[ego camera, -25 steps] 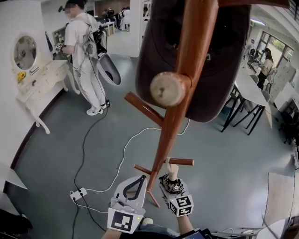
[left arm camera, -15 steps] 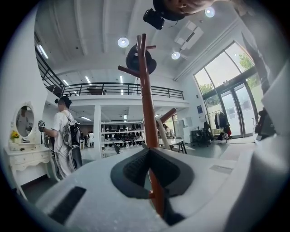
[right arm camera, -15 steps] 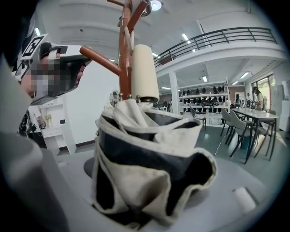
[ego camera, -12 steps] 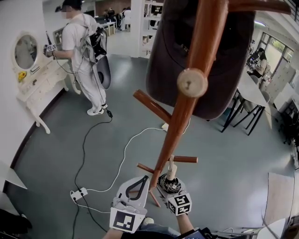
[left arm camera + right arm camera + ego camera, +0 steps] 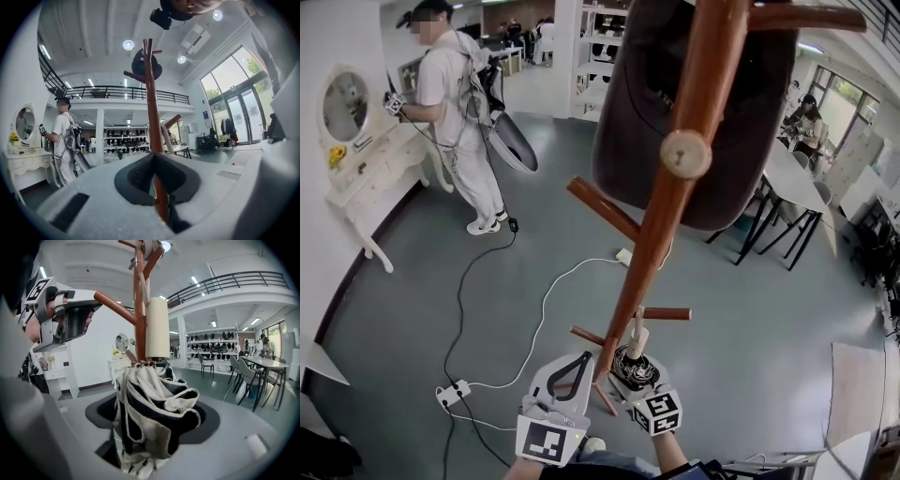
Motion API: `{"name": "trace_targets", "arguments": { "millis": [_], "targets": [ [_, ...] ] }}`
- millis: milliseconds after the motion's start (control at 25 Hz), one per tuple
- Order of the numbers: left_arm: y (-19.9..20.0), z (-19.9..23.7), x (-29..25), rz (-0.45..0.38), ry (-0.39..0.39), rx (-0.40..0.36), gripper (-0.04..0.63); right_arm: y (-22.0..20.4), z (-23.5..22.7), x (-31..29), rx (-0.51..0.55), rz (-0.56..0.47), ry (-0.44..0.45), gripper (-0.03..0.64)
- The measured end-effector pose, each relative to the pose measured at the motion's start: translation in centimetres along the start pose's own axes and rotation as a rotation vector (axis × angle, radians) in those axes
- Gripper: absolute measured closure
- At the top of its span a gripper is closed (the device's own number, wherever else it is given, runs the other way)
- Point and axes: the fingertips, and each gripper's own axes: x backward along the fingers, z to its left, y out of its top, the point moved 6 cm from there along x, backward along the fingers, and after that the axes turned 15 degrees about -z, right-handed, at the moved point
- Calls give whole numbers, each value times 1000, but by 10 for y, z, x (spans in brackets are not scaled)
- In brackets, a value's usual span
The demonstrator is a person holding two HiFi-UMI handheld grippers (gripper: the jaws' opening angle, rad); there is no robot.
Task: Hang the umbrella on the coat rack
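The brown wooden coat rack (image 5: 661, 225) rises through the head view, its pole (image 5: 151, 103) straight ahead of my left gripper. A folded black-and-cream umbrella (image 5: 636, 367) with a cream handle (image 5: 157, 326) hangs upright just under a low peg (image 5: 667, 314). A thin cream strap runs up to that peg. My right gripper (image 5: 639, 375) has just been opening its jaws. The umbrella bundle (image 5: 154, 399) still sits between them, with dark gaps on both sides. My left gripper (image 5: 581, 361) hovers by the pole's foot, shut and empty; it also shows as the left gripper (image 5: 70, 317) held in a hand.
A dark hat (image 5: 694, 112) hangs at the rack's top. A person (image 5: 450, 103) stands at a white dressing table (image 5: 366, 173) at the back left. A white cable and power strip (image 5: 452, 392) lie on the grey floor. Tables and chairs (image 5: 787, 197) stand at right.
The right gripper has edged slightly away from the pole, and the umbrella stays under the low peg. The person at the back has turned toward the dressing table.
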Motion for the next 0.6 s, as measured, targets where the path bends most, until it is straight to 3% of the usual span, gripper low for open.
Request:
{"name": "trace_targets", "arguments": {
  "millis": [400, 600],
  "targets": [
    [4, -6, 12, 0, -14, 5, 588, 49, 9, 40, 12, -158, -80, 267],
    [6, -14, 22, 4, -20, 30, 588, 98, 14, 68, 50, -294, -138, 333]
  ]
}}
